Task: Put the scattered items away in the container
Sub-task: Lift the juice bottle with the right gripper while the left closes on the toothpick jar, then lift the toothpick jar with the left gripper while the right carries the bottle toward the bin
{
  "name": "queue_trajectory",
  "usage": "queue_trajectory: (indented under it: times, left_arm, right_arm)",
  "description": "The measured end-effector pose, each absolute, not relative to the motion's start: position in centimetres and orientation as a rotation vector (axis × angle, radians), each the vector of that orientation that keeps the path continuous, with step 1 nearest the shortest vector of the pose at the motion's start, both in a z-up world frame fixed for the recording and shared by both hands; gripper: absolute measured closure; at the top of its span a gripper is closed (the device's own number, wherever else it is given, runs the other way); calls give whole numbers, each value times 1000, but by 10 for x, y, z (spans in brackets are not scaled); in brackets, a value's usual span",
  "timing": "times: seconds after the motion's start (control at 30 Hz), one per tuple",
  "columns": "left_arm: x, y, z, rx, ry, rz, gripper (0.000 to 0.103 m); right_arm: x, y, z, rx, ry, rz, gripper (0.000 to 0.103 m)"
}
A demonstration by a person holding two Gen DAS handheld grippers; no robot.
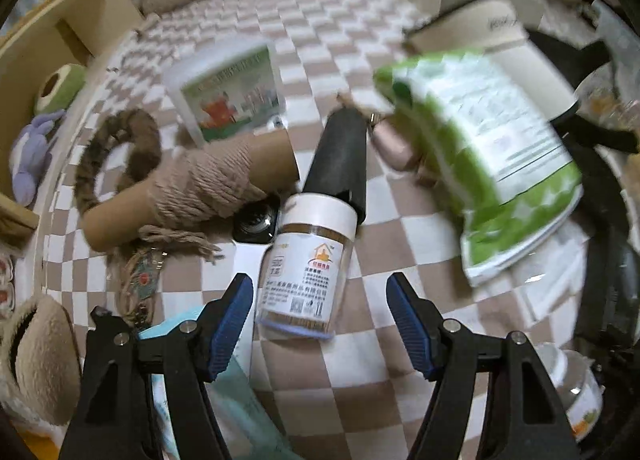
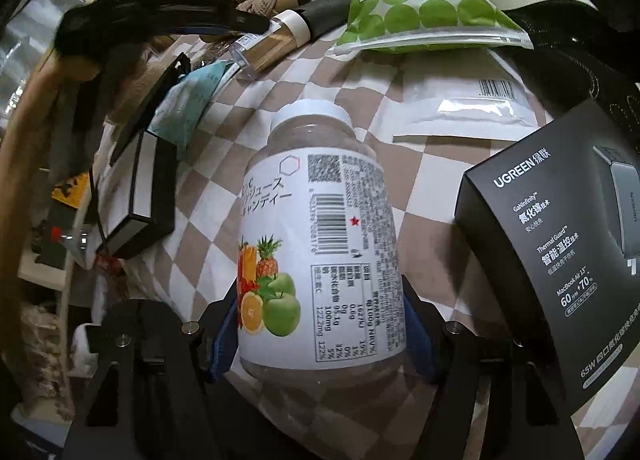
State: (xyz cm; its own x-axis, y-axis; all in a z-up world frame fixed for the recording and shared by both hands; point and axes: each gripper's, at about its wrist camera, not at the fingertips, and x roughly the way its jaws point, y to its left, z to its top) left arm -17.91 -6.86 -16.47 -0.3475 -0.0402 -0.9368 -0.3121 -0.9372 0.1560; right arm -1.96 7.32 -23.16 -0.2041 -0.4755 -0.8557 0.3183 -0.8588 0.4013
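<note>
Two hand-held grippers: right (image 2: pixel 320 324) clamped on candy jar (image 2: pixel 316 236); left (image 1: pixel 320 320) apart over toothpick jar (image 1: pixel 306 272)

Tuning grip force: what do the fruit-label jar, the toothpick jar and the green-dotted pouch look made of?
Fruit-label jar: likely clear plastic, as its contents show through, with a white screw cap and glossy paper label. Toothpick jar: clear rigid wall, plastic or glass, I cannot tell; matte white cap. Green-dotted pouch: thin flexible plastic film, glossy, with a sealed flat edge.
</note>
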Motion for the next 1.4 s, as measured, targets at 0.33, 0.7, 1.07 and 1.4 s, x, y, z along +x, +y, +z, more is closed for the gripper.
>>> queue_trajectory:
  times: [0.33, 0.7, 1.07, 1.4]
  left_arm:
    - [-186, -71, -193, -1774, 625, 2386, 51]
    - [-153, -99, -167, -1751, 205, 2351, 53]
    - [-86, -81, -144, -1635, -26, 2292, 54]
    - [-53, -70, -125, -1504, -219, 2309, 54]
  right_arm:
    - [-21, 81, -237, 1530, -346, -2163, 33]
    - [-24, 89, -225, 1485, -494, -2194, 34]
    - [-11, 106, -212, 1461, -586, -2207, 34]
    - [-2, 132, -192, 1410, -668, -2226, 34]
